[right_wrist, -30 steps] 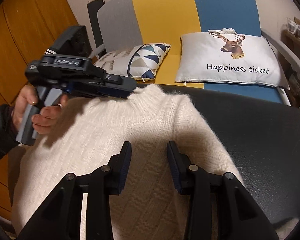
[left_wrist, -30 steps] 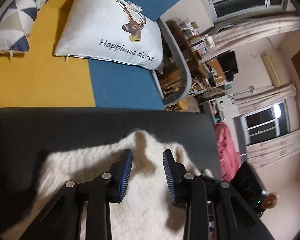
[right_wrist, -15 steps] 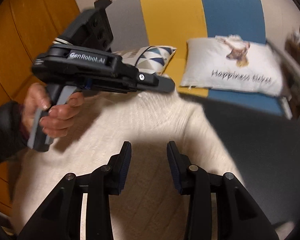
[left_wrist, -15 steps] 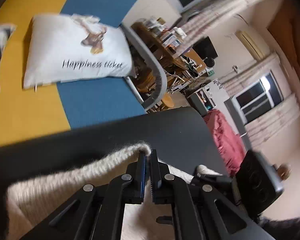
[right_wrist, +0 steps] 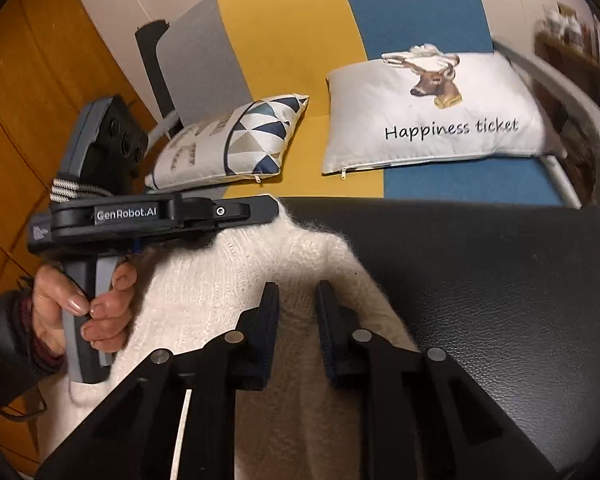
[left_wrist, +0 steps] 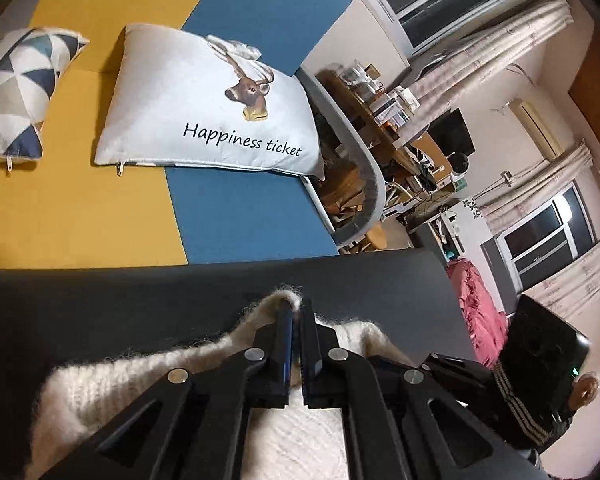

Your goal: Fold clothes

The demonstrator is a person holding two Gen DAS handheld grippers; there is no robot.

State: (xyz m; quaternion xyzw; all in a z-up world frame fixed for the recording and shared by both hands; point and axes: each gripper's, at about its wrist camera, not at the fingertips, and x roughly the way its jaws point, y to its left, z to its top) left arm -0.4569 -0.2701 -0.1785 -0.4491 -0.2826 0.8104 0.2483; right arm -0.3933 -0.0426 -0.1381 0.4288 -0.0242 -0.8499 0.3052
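Cream sweater (left_wrist: 100, 384) pinched, left gripper (left_wrist: 296, 312)

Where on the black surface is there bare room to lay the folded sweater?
Bare black surface lies right of the white sweater, up to the sofa edge below the deer pillow. The left side is crowded: left gripper and hand over the sweater.

fuzzy cream knit sweater (right_wrist: 228, 280) on black leather (right_wrist: 500, 300); sofa (left_wrist: 80, 208) striped yellow, blue; triangle-patterned navy-and-white cushion (right_wrist: 236, 140).
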